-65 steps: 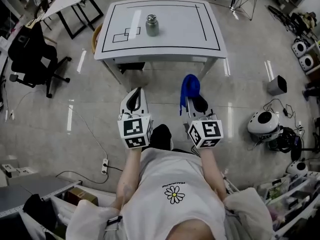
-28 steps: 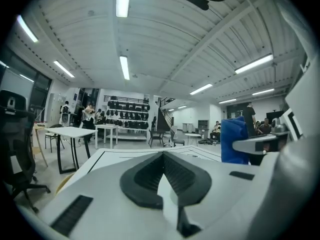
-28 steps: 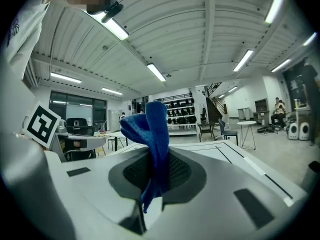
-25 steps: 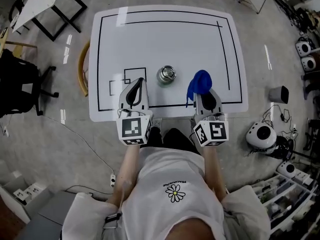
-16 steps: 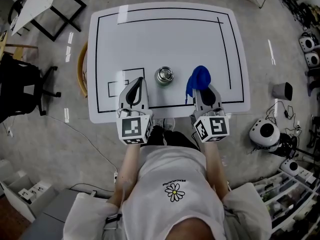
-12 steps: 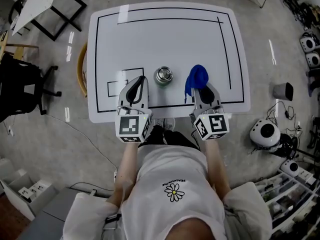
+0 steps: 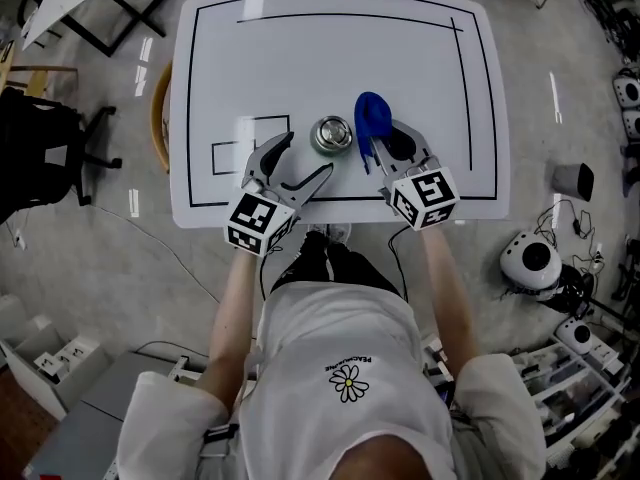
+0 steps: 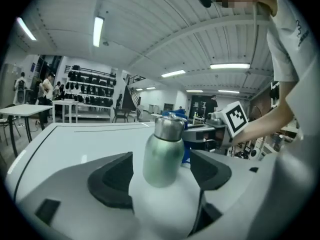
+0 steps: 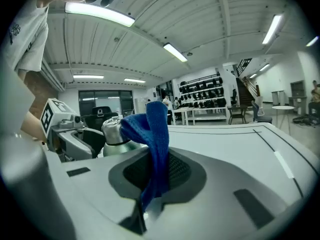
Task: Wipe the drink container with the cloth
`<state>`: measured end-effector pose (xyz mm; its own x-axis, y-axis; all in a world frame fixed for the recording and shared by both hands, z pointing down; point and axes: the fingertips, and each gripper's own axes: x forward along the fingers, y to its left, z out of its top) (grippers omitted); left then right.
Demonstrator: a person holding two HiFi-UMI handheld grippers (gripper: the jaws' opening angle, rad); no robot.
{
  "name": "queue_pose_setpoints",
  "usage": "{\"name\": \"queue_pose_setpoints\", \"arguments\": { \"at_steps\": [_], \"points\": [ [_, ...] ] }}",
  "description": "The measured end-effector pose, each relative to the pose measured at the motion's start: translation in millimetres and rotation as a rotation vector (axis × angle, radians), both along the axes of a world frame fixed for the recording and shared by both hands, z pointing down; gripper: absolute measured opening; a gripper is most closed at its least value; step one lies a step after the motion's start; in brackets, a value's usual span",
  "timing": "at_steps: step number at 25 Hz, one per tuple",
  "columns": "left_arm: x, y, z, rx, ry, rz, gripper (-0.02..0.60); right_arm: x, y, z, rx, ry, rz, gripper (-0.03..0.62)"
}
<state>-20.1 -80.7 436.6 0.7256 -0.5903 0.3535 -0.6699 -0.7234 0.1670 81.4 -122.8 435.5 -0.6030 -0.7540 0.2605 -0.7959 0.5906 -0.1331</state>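
Desk (image 7: 330, 58): white, black border line.
Floor (image 7: 90, 278): grey, glossy.
Office chair (image 7: 35, 153): black, left of the desk.
Ceiling: ribbed, with strip lights (image 8: 98, 31).
Far end: dark storage racks (image 8: 92, 81), white tables (image 8: 22, 110), staircase (image 9: 246, 91).

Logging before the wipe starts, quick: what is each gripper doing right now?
Left gripper: jaws opening, nothing gripped; bottle just ahead of them.
Right gripper: closed on the blue cloth.
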Motion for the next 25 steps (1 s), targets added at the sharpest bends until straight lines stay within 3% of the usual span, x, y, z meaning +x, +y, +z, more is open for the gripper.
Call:
{"name": "queue_pose_setpoints", "arguments": {
  "at_steps": [5, 12, 15, 25],
  "points": [
    [9, 0, 23, -0.033, -0.050, 0.057, 0.346, -17, -1, 14, -0.033, 0.023, -0.126, 0.043],
    [14, -4, 30, -0.037, -0.060, 0.094, 0.333, -28, 5, 24, -0.067, 0.034, -0.210, 0.043],
    [17, -4, 31, -0.026, -0.067, 0.103, 0.284, -29, 7, 27, -0.073, 0.030, -0.221, 0.043],
    [17, -3, 30, -0.022, -0.064, 0.090, 0.276, -27, 11, 28, -0.094, -0.007, -0.197, 0.043]
  ]
}}
